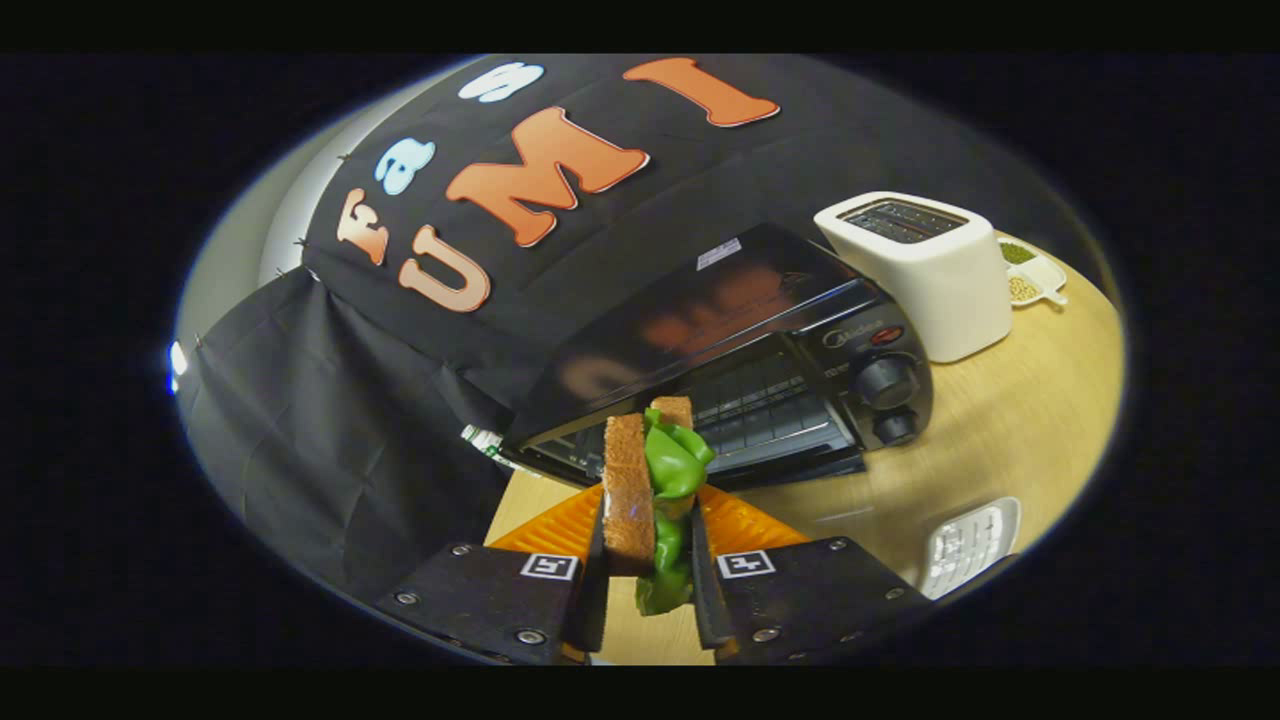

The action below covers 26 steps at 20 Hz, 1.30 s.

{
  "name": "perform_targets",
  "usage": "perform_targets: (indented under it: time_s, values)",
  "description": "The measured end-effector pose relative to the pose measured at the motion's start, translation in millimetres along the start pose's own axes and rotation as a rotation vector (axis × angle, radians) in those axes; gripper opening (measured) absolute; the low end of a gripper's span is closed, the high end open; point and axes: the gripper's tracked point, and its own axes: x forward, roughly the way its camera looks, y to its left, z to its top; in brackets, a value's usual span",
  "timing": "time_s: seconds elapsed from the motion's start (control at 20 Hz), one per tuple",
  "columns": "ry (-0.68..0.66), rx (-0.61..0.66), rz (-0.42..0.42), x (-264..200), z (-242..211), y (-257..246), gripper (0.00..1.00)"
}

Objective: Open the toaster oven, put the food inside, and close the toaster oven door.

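STEP: carrying food to oven | TOOL [648, 560]: lower centre, pinching sandwich [650, 490] upright, both fingers pressing its sides | OVEN [740, 350]: centre of frame, just beyond sandwich, door appears down, rack showing | BENCH [1000, 440]: toaster [925, 270] upper right | NEXT: likely advance sandwich level onto rack, release, then shut door.

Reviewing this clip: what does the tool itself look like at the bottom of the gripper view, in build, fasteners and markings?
The tool has two blocky, flat-topped bodies set side by side, each with round screw heads near its corners. Each body carries a small square black-and-white fiducial marker at its inner front corner. A thin flat finger runs forward from each body. No cable shows.
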Motion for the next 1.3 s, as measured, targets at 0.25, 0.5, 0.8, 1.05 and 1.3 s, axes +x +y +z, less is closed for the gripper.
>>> perform_targets:
  time_s: [0.25,0.5,0.8,1.05,1.3]
  values:
    - [-0.039,0.128,0.061,44.5,-14.1,0.9,0.36]
    - [-0.14,0.21,0.054,74.1,5.5,-6.0,0.36]
    - [-0.203,0.248,-0.033,108.3,10.9,-23.3,0.36]
    - [-0.256,0.191,-0.178,117.3,22.8,-41.5,0.49]
    - [-0.165,0.04,-0.282,107.4,16.4,-36.6,0.78]
